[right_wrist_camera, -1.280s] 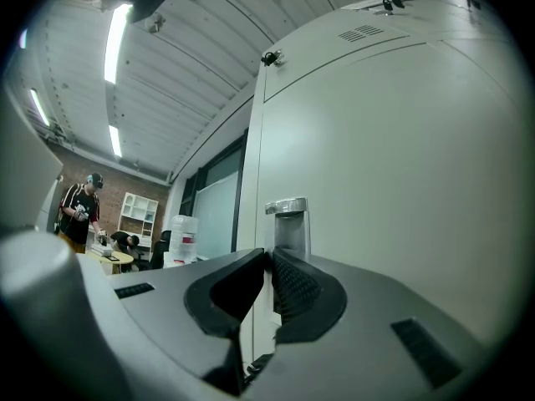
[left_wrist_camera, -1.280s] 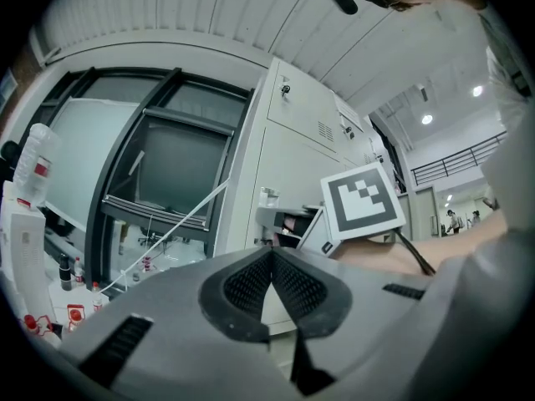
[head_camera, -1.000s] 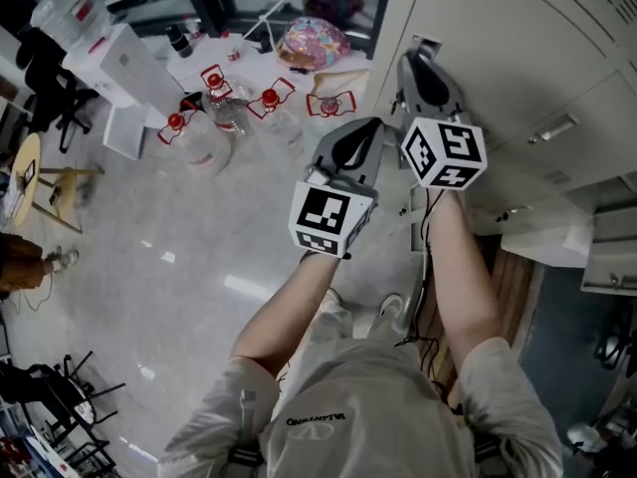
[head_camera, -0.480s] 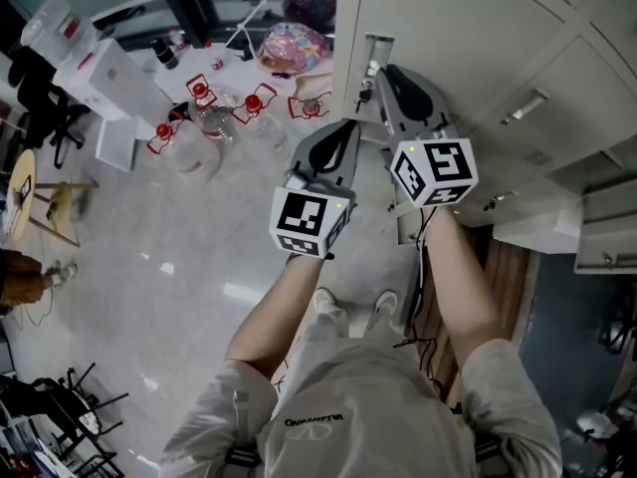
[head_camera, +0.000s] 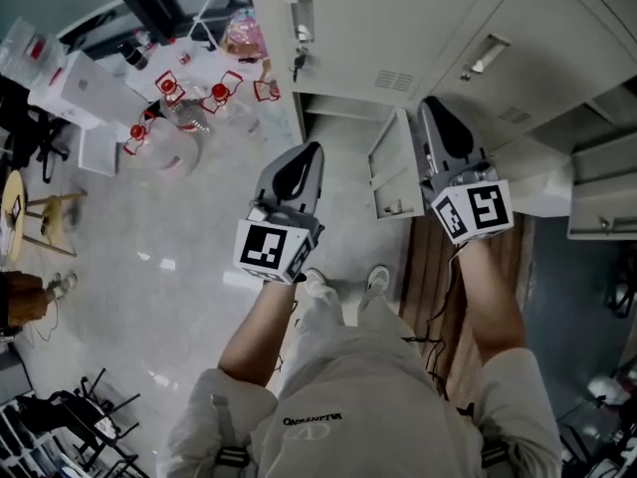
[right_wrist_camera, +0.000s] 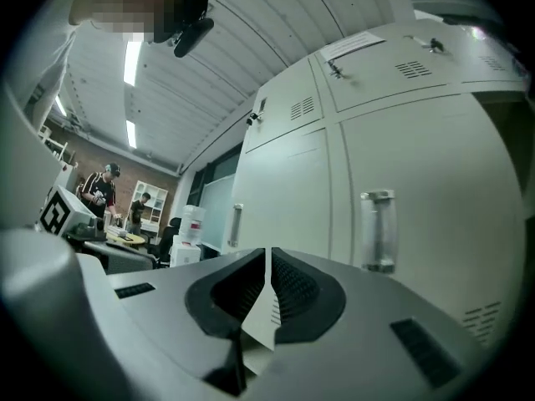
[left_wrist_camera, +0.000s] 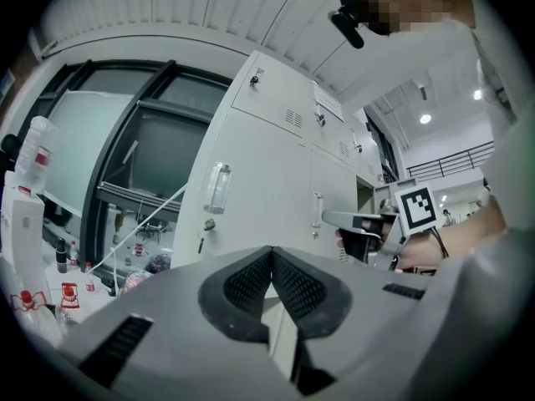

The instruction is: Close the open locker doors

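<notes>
Holding both tools out level toward a bank of pale lockers (head_camera: 398,28) that fills the top and right of the head view, the person stands on a glossy grey floor (head_camera: 199,217). The left gripper (head_camera: 317,147) sits at the frame's centre, apart from the locker fronts, and in its own view its jaws are pressed together at the tips with nothing between them. The right gripper (head_camera: 430,103) sits right of centre, close to the locker fronts. In the right gripper view its jaws stand almost together with only a thin slit left at the tips; they have just been closing, and nothing lies between them. One small open locker door (head_camera: 391,172) hangs out from the lower part of the bank, between the two grippers and just left of the right one, its inner face turned up toward the camera. At the right edge of the head view more pale panels (head_camera: 597,202) jut out from the lockers; whether they are doors I cannot tell. The right gripper view looks onto shut doors, one with a clear handle (right_wrist_camera: 378,228). Red-capped bottles (head_camera: 174,113) lie on the floor at the upper left, well apart from the lockers.
</notes>
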Tool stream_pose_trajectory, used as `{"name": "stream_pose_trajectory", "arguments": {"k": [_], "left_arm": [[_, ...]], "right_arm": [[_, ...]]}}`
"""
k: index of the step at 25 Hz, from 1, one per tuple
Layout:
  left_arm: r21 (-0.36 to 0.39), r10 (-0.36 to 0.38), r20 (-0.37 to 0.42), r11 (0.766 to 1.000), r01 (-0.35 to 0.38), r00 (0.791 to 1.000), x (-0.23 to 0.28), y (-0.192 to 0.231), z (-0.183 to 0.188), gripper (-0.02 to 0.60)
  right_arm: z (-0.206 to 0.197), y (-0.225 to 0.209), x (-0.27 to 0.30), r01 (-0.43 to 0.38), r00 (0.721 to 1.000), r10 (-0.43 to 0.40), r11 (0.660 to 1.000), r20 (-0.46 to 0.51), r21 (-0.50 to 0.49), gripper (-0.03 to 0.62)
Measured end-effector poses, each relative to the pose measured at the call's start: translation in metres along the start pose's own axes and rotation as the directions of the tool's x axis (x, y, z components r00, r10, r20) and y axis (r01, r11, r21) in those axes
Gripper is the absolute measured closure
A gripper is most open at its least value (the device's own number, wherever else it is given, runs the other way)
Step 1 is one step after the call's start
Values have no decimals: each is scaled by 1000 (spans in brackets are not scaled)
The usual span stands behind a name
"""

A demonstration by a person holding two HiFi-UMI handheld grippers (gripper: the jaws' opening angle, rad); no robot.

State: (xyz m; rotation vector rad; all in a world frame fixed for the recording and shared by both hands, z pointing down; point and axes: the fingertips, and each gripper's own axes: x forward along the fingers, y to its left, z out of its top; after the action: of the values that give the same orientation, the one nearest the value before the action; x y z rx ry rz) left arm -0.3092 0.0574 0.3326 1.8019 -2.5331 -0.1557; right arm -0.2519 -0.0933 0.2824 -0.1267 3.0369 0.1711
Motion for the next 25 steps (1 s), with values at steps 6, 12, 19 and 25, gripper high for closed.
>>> {"name": "stream_pose_trajectory", "arguments": {"k": [6,12,19,25], "left_arm": [[-25,-24,-119,999,21,993,-3,-59,-59,580],[-25,-41,-171,999,37,984,13,-131,-119,579],[-8,-7,-215,1000,5,977,8,-191,-194,579],[6,-19,-264,1000,21,964,-11,-215,-242,580]], "right_arm": [[-79,-50,-96,22,994,-19,999,-112,26,559],[-164,-65,-159,2,980,20,994,-198,108,539],[-240,-48,-204,-58,973,97,981,-211,185,541],[-274,-25,-223,-54,972,103,973,-210,224,543]]}}
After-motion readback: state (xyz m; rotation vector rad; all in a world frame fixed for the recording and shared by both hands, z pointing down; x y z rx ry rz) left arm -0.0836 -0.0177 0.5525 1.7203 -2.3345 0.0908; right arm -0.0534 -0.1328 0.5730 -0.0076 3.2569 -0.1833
